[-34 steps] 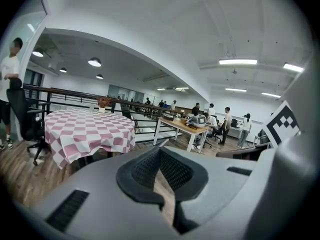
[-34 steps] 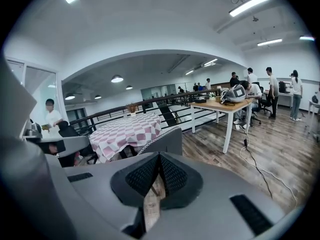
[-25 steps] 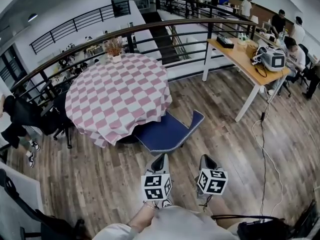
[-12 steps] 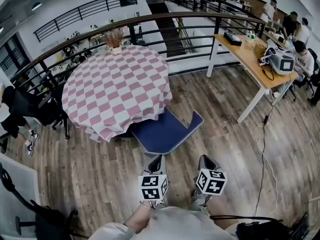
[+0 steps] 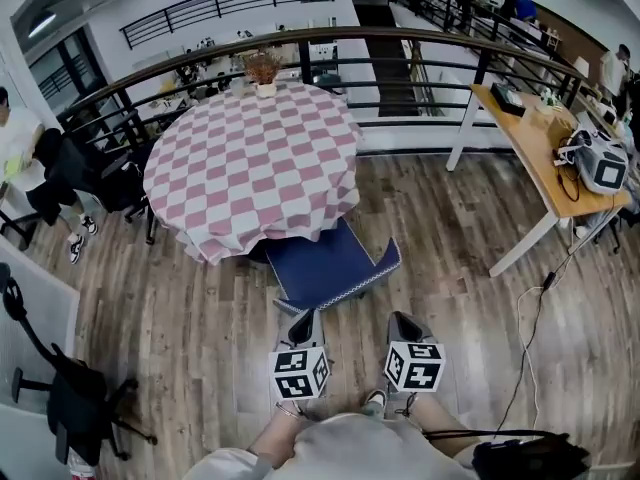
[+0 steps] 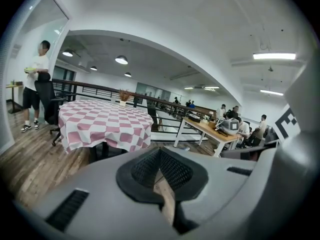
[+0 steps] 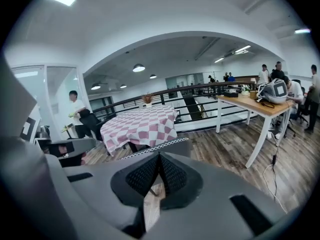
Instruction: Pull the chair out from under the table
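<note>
Blue padded chair (image 5: pixel 330 263) still half under the round pink-checked table (image 5: pixel 250 158), ungripped.
Head view: left gripper (image 5: pixel 302 325) and right gripper (image 5: pixel 405 326) have been brought nearer it. Left gripper view: jaws closed, empty. Right gripper view: closed too, chair just ahead.

Ahead of you stands the round table under a pink-and-white checked cloth (image 5: pixel 250 168), with the small potted dried plant (image 5: pixel 263 71) on its far edge. The blue padded chair (image 5: pixel 330 263) sits partly under the table's near edge, between it and your left gripper (image 5: pixel 303 320) and right gripper (image 5: pixel 405 320), which are side by side. The black metal railing (image 5: pixel 400 38) curves behind the table, and the long wooden desk (image 5: pixel 535 143) lies to your right.
</note>
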Demonstrator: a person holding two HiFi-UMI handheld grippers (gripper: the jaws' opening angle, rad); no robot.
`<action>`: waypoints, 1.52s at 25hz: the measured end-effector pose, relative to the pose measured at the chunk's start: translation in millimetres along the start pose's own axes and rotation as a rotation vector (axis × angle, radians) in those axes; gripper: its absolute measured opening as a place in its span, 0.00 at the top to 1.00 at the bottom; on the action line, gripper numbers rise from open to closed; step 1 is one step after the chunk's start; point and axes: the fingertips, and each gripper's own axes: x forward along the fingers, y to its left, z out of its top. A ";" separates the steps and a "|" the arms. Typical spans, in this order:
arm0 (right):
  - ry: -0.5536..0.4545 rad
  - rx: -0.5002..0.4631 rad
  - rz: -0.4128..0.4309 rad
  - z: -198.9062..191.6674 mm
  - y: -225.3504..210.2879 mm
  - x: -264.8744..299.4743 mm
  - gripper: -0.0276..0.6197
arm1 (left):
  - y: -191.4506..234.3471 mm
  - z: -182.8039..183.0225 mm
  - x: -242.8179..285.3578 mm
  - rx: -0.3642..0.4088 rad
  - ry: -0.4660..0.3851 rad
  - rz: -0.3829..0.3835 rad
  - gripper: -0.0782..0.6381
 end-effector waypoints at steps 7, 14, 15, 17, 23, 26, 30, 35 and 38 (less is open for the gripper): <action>0.039 -0.029 0.097 -10.1 -10.8 14.3 0.93 | -21.7 -15.3 7.5 -0.018 -0.012 0.072 0.89; 0.041 -0.017 0.106 -10.6 -23.4 23.1 0.93 | -28.2 -20.4 26.7 0.065 0.028 0.043 0.89; 0.042 -0.013 0.102 -11.4 -25.5 23.2 0.93 | -29.0 -21.9 29.3 0.070 0.039 0.030 0.89; 0.046 -0.003 0.094 -12.7 -29.1 24.0 0.93 | -29.7 -24.4 34.6 0.093 0.055 0.008 0.88; 0.069 0.014 0.075 -22.1 -34.5 31.8 0.93 | -30.9 -35.2 57.1 0.206 0.122 -0.076 0.67; 0.084 0.025 0.069 -27.5 -35.6 37.1 0.93 | -31.5 -45.8 71.3 0.298 0.198 -0.139 0.61; 0.109 0.032 0.055 -35.9 -41.6 40.9 0.93 | -27.0 -49.9 86.9 0.457 0.253 -0.162 0.60; 0.144 0.069 0.012 -52.9 -60.1 43.9 0.93 | -19.6 -52.1 107.8 0.627 0.308 -0.215 0.60; 0.162 0.086 -0.009 -61.0 -69.0 45.9 0.93 | -20.4 -63.8 117.2 0.655 0.380 -0.305 0.60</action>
